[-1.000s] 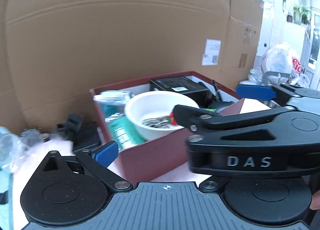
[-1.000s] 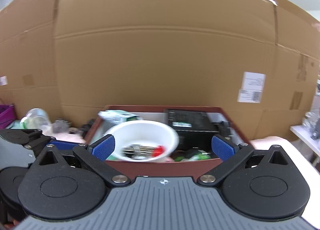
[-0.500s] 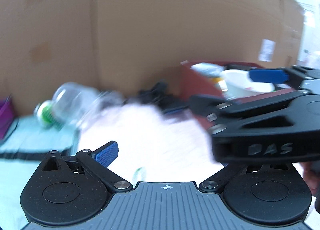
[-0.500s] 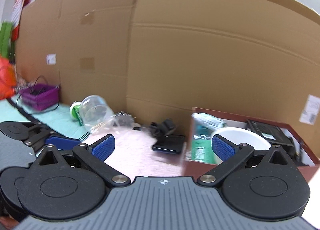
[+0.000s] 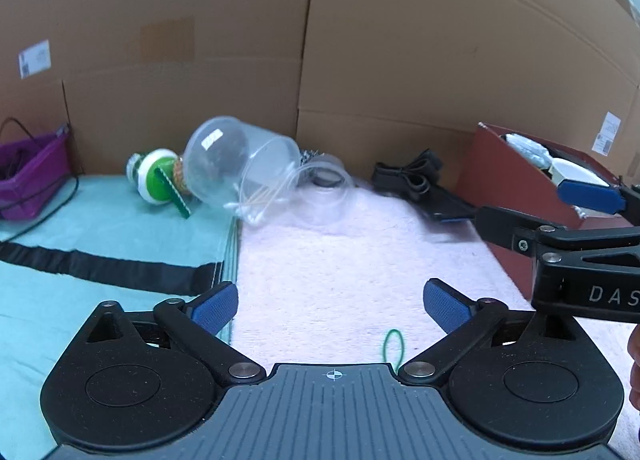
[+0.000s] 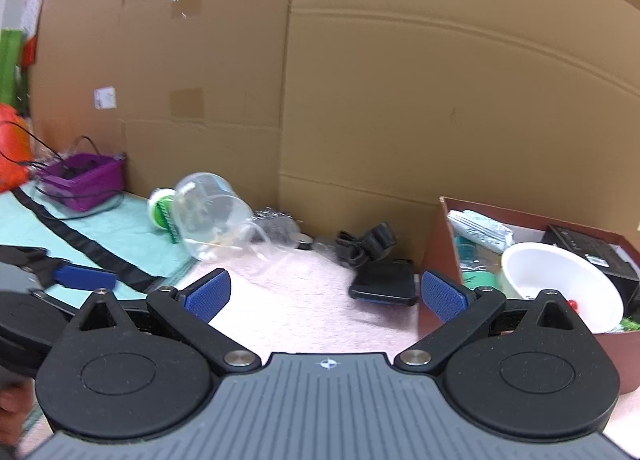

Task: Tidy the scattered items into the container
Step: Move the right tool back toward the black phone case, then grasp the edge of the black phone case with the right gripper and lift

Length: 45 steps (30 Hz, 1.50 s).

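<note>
Sideways: clear domed plastic jar (image 5: 236, 176) on fuzzy pink mat (image 5: 340, 260).

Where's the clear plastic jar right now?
The clear plastic jar lies on its side at the back by the cardboard wall, left of centre in both views, between the green-and-white item and the black strap bundle.

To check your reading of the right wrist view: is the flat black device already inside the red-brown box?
No: the flat black device lies on the pink mat, outside the red-brown box, beside its left wall.
</note>
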{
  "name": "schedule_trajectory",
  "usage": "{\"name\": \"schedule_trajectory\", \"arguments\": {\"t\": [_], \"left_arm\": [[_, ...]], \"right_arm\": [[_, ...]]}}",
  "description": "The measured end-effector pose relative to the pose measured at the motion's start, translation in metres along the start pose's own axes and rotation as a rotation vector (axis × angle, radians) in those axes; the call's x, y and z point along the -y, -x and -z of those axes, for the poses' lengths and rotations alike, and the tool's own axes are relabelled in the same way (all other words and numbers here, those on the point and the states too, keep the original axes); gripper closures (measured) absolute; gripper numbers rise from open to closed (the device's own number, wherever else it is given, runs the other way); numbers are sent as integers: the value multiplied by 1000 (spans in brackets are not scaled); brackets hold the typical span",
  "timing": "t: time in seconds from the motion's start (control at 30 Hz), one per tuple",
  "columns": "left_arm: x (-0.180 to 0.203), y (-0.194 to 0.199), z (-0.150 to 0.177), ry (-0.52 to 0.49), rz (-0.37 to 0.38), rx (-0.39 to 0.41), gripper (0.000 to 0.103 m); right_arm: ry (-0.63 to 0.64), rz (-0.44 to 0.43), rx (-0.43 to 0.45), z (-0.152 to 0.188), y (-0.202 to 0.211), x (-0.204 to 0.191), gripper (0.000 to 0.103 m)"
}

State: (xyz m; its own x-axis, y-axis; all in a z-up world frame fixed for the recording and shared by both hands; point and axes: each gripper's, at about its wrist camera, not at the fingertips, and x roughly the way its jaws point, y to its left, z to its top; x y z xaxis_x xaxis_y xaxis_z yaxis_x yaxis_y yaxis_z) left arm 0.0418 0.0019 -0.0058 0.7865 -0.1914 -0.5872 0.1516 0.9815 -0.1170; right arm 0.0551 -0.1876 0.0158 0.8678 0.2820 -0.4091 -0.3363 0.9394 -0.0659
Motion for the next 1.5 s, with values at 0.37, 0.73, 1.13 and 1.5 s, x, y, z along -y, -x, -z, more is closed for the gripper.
{"name": "schedule_trajectory", "arguments": {"t": [0.37, 0.73, 1.13, 1.5], "left_arm": [[-27, -19, -21, 68, 34, -12, 7], [17, -83, -56, -65, 192, -136, 39], [38, -133, -74, -166, 316, -215, 54], [44, -154, -72, -168, 393, -242, 87]], "right_arm": [[42, 16, -74, 13, -34, 1, 25], [306, 206, -84, 31, -71, -35, 44], [386, 268, -139, 37, -109, -35, 49], [367, 224, -200, 44, -131, -18, 85]]}}
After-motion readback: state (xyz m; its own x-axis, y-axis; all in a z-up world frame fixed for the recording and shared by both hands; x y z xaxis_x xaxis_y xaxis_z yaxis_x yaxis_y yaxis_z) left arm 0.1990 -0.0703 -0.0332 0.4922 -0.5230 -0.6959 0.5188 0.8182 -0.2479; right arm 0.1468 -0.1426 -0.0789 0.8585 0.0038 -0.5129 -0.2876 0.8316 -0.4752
